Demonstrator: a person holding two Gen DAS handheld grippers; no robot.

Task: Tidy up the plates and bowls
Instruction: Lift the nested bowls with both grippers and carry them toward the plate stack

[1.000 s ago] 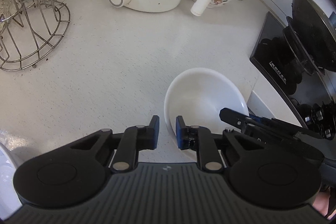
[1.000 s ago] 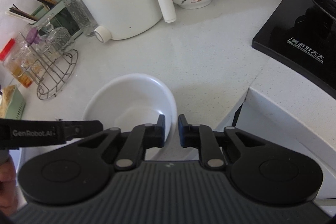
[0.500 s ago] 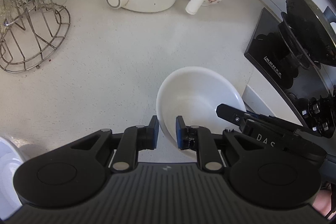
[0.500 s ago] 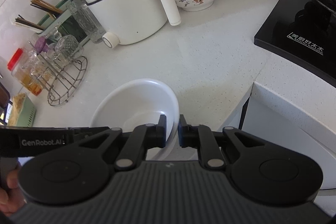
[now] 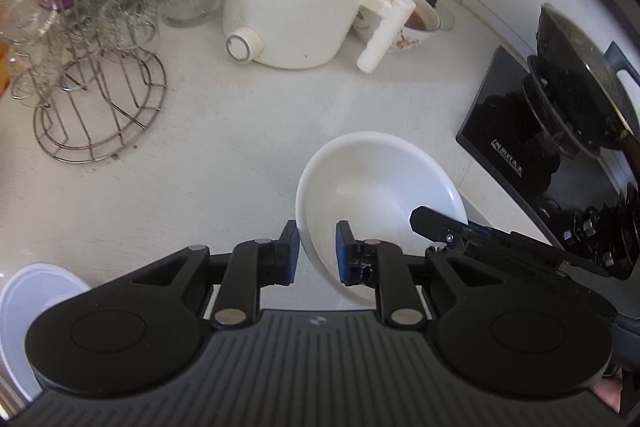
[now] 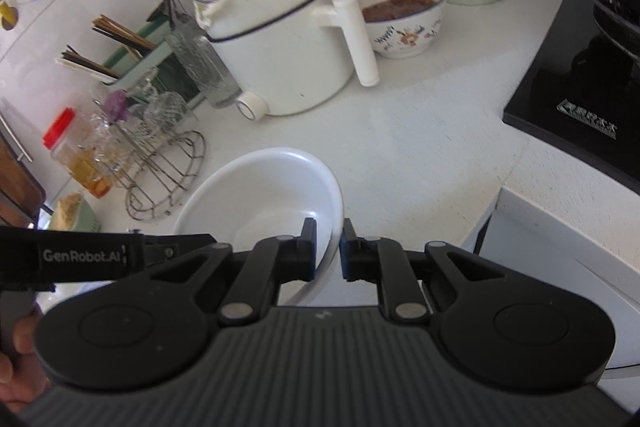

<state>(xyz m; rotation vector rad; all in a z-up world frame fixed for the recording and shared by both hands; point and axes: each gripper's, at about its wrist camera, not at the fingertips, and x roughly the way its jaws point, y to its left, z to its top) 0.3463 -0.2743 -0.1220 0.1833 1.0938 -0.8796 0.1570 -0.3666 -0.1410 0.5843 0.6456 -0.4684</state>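
A white bowl (image 5: 376,187) is held above the white countertop by both grippers. My left gripper (image 5: 318,253) is shut on the bowl's left rim, one pad inside and one outside. My right gripper (image 6: 328,247) is shut on the bowl's right rim; the bowl also shows in the right wrist view (image 6: 264,195). The right gripper's fingers (image 5: 440,227) reach into the left wrist view over the bowl's right side. Another white dish (image 5: 28,307) lies at the lower left edge of the left wrist view.
A white electric pot (image 5: 304,3) with a long handle stands at the back. A patterned bowl of food (image 6: 404,19) is behind it. A wire rack with glasses (image 5: 92,75) is at the left. A black induction cooker (image 6: 576,99) with a wok is at the right.
Both grippers have lifted the bowl up and drawn it back; the pot and rack now show lower and farther in view. Both grips are unchanged.
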